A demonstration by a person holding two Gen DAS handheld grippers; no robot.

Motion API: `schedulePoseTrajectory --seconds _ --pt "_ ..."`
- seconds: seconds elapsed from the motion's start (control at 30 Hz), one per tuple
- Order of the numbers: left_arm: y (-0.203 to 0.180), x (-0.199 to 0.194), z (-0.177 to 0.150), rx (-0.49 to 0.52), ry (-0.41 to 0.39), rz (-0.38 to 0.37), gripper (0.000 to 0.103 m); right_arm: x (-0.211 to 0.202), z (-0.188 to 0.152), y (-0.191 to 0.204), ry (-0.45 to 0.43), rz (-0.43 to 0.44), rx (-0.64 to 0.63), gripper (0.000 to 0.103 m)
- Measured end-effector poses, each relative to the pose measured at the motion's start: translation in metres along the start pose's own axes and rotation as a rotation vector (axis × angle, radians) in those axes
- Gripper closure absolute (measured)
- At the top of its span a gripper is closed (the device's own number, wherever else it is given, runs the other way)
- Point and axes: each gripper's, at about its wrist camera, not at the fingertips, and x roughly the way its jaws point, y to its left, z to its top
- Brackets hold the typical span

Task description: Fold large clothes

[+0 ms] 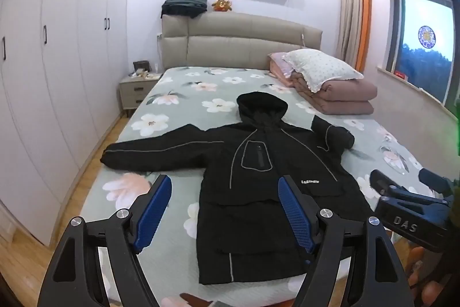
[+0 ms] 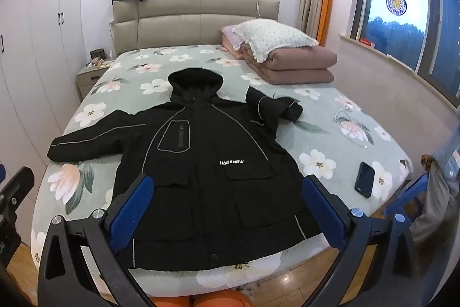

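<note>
The blue-padded fingers (image 2: 325,209) of the right gripper (image 2: 227,209) stand spread wide with nothing between them, hovering over the hem of the black hooded jacket (image 2: 207,157); the left gripper (image 1: 225,212) is likewise spread and empty, above the jacket's lower left edge. The jacket lies face up and nearly flat on the floral bed (image 2: 330,134), hood toward the headboard (image 2: 195,19), one sleeve stretched out from the jacket toward the wardrobe side, the other bunched back on itself on the window side. A phone (image 2: 364,179) rests on the bed just beyond the jacket's window-side hem. The jacket looks padded, bulky and soft, probably heavier than a shirt and springy when folded; cuffs, shoulder seams and hem corners seem the surest places to pinch.
</note>
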Motion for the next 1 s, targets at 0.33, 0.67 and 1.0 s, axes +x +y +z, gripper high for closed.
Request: schedulePoseTrajectory --seconds 0.33,0.67,1.0 --pt "0.017 -0.018 0.009 0.013 -0.006 0.047 0.025 -0.018 -0.006 0.012 -0.023 0.011 -0.019 0.000" --pt "0.007 -0.017 -0.009 0.010 -0.041 0.035 0.025 -0.038 -0.010 0.021 -0.052 0.014 -0.031 0.000" --pt "0.001 -0.036 -0.011 0.028 -0.077 0.002 0.025 -0.058 -0.007 0.005 -0.089 -0.007 -0.006 0.000"
